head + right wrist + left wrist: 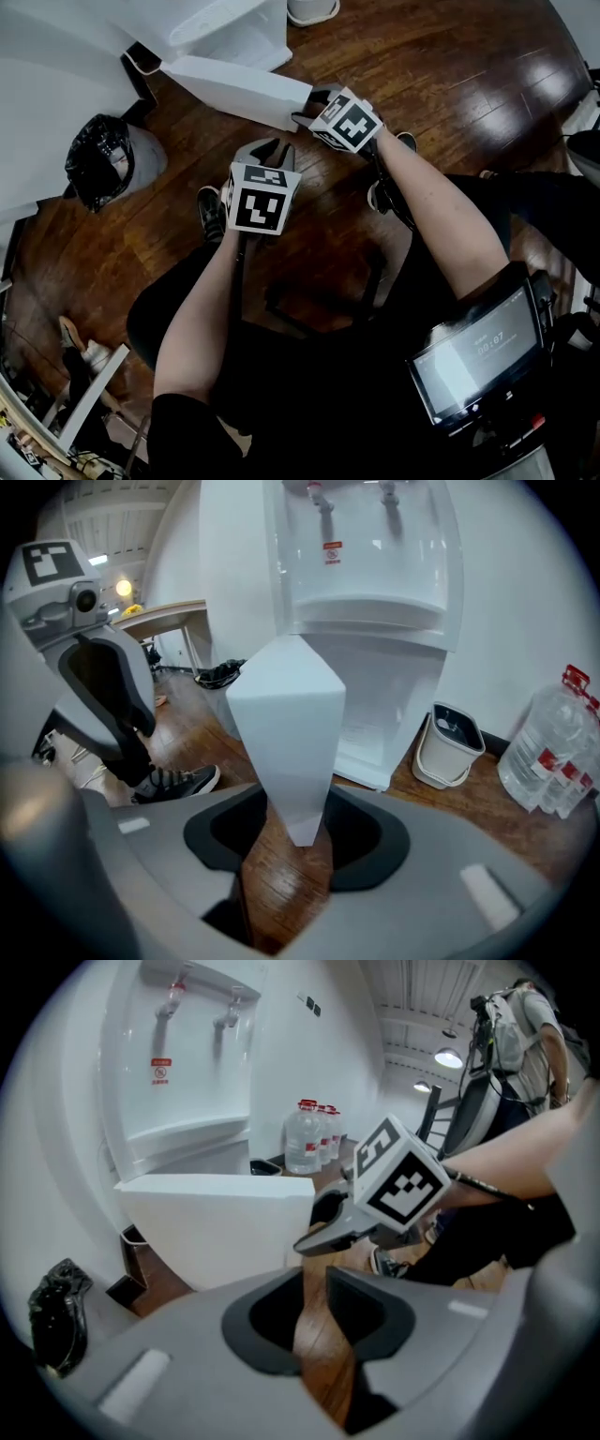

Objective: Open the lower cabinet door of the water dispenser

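Note:
The white water dispenser [225, 28] stands at the top of the head view, with its lower cabinet door [248, 89] swung out over the wood floor. My right gripper [311, 101] is at the door's free edge. In the right gripper view the door [286, 724] hangs edge-on between the pads, and my right gripper [300, 832] is shut on its lower corner. My left gripper [267, 152] hovers just below and left of the door, apart from it. In the left gripper view only floor shows between the parted jaws of my left gripper [314, 1297].
A bin with a black bag [101, 159] stands left of the dispenser. A small white bin [448, 742] and large water bottles [548, 752] stand to its right. The person's shoes [211, 211] are under the grippers. Another person [525, 1035] stands behind.

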Action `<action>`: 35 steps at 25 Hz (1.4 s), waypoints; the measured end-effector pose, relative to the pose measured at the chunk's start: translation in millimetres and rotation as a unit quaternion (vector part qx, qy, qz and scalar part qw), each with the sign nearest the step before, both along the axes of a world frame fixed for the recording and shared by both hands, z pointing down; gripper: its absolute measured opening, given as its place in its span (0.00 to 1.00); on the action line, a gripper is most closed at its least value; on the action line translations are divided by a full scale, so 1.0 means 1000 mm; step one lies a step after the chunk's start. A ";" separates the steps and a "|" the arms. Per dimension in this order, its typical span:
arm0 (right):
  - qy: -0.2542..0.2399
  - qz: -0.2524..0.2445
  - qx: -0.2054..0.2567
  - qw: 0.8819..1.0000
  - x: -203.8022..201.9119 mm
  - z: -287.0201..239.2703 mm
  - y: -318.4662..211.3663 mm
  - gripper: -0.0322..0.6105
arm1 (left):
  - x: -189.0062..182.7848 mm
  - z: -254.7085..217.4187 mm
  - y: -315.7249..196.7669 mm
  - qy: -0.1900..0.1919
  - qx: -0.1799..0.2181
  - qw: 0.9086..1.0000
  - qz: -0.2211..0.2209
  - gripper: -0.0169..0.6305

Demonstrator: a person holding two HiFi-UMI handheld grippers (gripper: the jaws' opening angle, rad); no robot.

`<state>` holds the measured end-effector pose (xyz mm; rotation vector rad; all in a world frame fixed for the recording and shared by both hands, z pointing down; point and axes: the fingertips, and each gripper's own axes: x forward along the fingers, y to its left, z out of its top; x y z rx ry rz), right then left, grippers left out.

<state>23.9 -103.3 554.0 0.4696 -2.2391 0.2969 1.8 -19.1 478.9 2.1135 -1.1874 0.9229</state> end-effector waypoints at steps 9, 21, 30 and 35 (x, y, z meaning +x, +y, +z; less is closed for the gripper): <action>0.007 -0.096 -0.010 0.995 -0.042 0.000 0.041 0.37 | -0.050 -0.033 -0.026 0.108 -0.004 0.986 -0.130 0.20; -0.008 -0.137 -0.011 0.991 -0.069 0.004 0.060 0.40 | -0.048 -0.030 -0.009 0.094 -0.010 0.986 -0.135 0.20; -0.034 -0.090 0.001 0.995 -0.098 -0.003 0.079 0.40 | -0.095 -0.022 0.038 0.069 0.008 0.983 -0.171 0.22; -0.052 -0.092 0.013 0.994 -0.119 -0.001 0.104 0.40 | -0.125 -0.015 0.065 0.070 0.004 0.976 -0.209 0.22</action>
